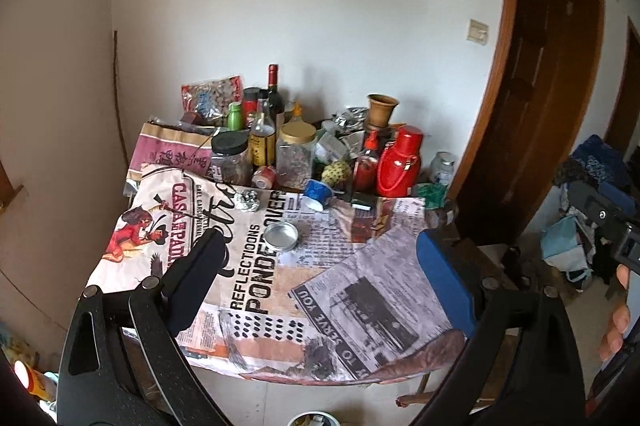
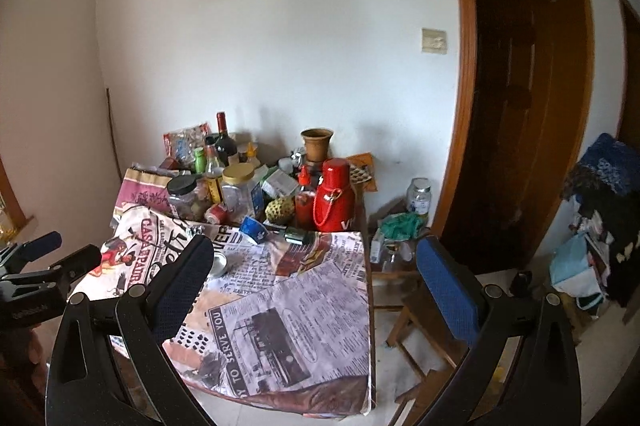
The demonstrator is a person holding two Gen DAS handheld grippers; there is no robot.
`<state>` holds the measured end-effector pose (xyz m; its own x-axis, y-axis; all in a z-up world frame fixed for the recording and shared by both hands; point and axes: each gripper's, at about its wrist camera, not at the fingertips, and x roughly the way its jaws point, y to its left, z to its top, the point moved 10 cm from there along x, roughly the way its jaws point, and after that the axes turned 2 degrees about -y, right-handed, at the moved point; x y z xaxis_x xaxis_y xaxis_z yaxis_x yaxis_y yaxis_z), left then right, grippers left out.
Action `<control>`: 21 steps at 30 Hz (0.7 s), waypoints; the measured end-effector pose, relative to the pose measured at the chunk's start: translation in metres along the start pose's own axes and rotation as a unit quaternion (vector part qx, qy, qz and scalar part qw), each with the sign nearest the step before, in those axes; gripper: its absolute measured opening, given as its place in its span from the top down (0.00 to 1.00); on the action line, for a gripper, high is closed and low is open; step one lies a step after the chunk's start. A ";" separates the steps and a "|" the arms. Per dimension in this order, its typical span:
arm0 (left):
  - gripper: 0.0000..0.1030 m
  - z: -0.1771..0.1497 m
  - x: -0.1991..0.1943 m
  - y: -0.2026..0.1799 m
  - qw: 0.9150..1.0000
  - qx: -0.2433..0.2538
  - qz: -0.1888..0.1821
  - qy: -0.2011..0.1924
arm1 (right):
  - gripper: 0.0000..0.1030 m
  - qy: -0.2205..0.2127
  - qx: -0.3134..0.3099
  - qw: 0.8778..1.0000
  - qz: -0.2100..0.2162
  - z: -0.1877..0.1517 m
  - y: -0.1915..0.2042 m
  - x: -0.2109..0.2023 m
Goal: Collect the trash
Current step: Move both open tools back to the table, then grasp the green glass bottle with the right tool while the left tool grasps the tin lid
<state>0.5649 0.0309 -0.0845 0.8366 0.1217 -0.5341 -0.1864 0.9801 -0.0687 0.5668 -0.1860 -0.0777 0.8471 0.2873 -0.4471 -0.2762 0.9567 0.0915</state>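
The table (image 1: 372, 266), draped in a newspaper-print cloth, is carrying a crowd of jars and bottles along its far edge by the wall, with a red flask (image 1: 400, 161) standing at the right end of that row. Both the left gripper (image 1: 320, 278) and the right gripper (image 2: 316, 290) are hovering above the near edge with their jaws spread wide, holding nothing. The trash is lying mid-table: a blue cup (image 1: 317, 194) tipped on its side, a crumpled foil ball (image 1: 248, 201) near it, and a round metal lid (image 1: 281, 235) lying flat in front of them.
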 end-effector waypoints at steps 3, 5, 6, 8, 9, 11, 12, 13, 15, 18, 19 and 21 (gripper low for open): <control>0.06 0.002 0.019 0.008 1.000 -0.008 0.003 0.010 | 0.02 0.017 -0.005 1.000 0.010 -0.001 0.003 0.022; 0.06 0.005 0.036 0.017 1.000 -0.010 0.005 0.018 | 0.02 0.030 -0.014 0.999 0.015 -0.003 0.011 0.038; 0.06 0.006 0.042 0.020 1.000 -0.010 0.005 0.020 | 0.02 0.034 -0.017 0.999 0.015 -0.002 0.014 0.045; 0.06 0.010 0.060 0.030 1.000 -0.010 0.003 0.027 | 0.02 0.040 -0.022 0.999 0.014 -0.002 0.022 0.060; 0.06 0.012 0.071 0.036 0.999 -0.011 0.001 0.031 | 0.02 0.042 -0.021 0.999 0.012 -0.001 0.023 0.069; 0.06 0.017 0.094 0.050 0.999 -0.011 -0.005 0.041 | 0.02 0.046 -0.021 0.999 0.002 -0.001 0.029 0.087; 0.06 0.019 0.104 0.057 0.999 -0.009 -0.008 0.046 | 0.02 0.049 -0.020 0.999 -0.009 -0.002 0.032 0.097; 0.06 0.020 0.118 0.065 0.998 -0.007 -0.012 0.056 | 0.02 0.055 -0.021 0.998 -0.018 -0.004 0.034 0.109; 0.06 0.018 0.148 0.081 0.997 -0.003 -0.014 0.081 | 0.02 0.077 -0.024 0.996 -0.035 -0.010 0.035 0.133; 0.06 0.010 0.186 0.100 0.994 -0.004 -0.014 0.109 | 0.02 0.117 -0.036 0.991 -0.053 -0.025 0.035 0.178; 0.06 0.005 0.202 0.107 0.992 -0.005 -0.012 0.123 | 0.02 0.132 -0.041 0.989 -0.056 -0.031 0.035 0.196; 0.06 -0.007 0.232 0.119 0.989 -0.009 -0.012 0.147 | 0.02 0.159 -0.051 0.984 -0.058 -0.044 0.035 0.227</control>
<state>0.7337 0.1743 -0.2228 0.6561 0.0452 -0.7533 -0.1802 0.9787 -0.0983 0.7294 -0.0898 -0.2149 0.6956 0.1329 -0.7060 -0.2447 0.9678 -0.0588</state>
